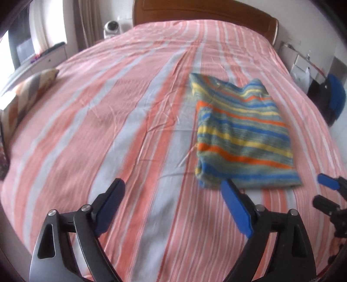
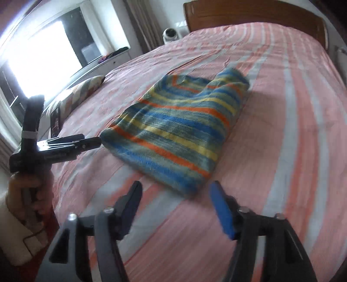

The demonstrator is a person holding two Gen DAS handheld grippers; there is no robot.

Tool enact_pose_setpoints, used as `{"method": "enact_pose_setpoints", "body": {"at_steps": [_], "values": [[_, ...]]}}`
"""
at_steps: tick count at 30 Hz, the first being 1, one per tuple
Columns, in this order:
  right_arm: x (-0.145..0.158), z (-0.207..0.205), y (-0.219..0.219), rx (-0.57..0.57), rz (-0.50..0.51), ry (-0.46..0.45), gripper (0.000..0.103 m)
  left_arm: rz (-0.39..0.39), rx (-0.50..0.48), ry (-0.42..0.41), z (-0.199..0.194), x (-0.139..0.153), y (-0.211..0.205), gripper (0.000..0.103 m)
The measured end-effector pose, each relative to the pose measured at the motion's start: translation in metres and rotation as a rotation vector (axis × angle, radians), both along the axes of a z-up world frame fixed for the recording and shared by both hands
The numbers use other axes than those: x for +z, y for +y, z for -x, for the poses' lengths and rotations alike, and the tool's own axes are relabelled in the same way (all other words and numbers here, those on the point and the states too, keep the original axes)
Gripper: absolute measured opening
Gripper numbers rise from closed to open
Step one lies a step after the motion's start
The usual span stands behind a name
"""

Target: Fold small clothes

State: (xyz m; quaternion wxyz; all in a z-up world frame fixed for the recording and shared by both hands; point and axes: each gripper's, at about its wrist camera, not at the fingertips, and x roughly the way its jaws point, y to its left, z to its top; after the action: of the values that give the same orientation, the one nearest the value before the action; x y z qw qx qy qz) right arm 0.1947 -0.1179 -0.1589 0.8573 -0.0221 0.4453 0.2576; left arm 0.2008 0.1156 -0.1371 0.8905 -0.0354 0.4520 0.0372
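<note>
A wide bed covered in a pink, orange and pale grey striped sheet (image 1: 91,121) filled both views, with a curved brown wooden headboard (image 1: 206,13) at its far end. On the sheet lay the folded fleece garment striped in blue, yellow, orange and grey-green (image 1: 240,132), resting flat on the right half of the bed as the left wrist camera saw it, and near the middle in the right wrist view (image 2: 180,130). A patterned cushion in grey, orange and cream (image 1: 28,91) sat at the bed's left edge.

The left gripper (image 1: 175,206), black with blue pads, hung above the sheet just short of the garment's near edge, its jaws spread wide and holding nothing. The right gripper (image 2: 175,208) was likewise wide open and empty, just short of the garment's near corner. In the right wrist view the left gripper (image 2: 89,142) pointed at the garment's left corner from the side, with the person's hand (image 2: 32,191) around its handle.
</note>
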Motion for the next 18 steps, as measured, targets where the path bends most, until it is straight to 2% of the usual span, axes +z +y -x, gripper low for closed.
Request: {"method": "enact_pose_setpoints", "body": {"at_steps": [2,6,10,14,16,17,18], "values": [[-0.002,0.013,-0.014,-0.044,0.025,0.004,0.081,-0.031,0.001,-0.001,0.001,0.003,-0.006,0.092],[-0.011,0.018,-0.027,-0.112,0.065,0.053,0.081,-0.05,0.006,-0.004,0.007,0.006,-0.012,0.092],[-0.01,0.024,-0.039,-0.163,0.108,0.055,0.086,-0.073,0.005,-0.013,0.012,0.009,-0.012,0.092],[-0.018,0.024,-0.043,-0.208,0.131,0.062,0.087,-0.121,0.002,-0.017,0.014,0.009,-0.012,0.092],[-0.021,0.027,-0.045,-0.229,0.148,0.059,0.092,-0.2,-0.033,-0.006,0.012,0.008,-0.011,0.092],[-0.024,0.029,-0.046,-0.241,0.152,0.052,0.097,-0.262,-0.057,0.001,0.01,0.008,-0.01,0.092],[-0.025,0.031,-0.046,-0.248,0.148,0.048,0.099,-0.325,-0.077,0.003,0.009,0.009,-0.009,0.092]]}}
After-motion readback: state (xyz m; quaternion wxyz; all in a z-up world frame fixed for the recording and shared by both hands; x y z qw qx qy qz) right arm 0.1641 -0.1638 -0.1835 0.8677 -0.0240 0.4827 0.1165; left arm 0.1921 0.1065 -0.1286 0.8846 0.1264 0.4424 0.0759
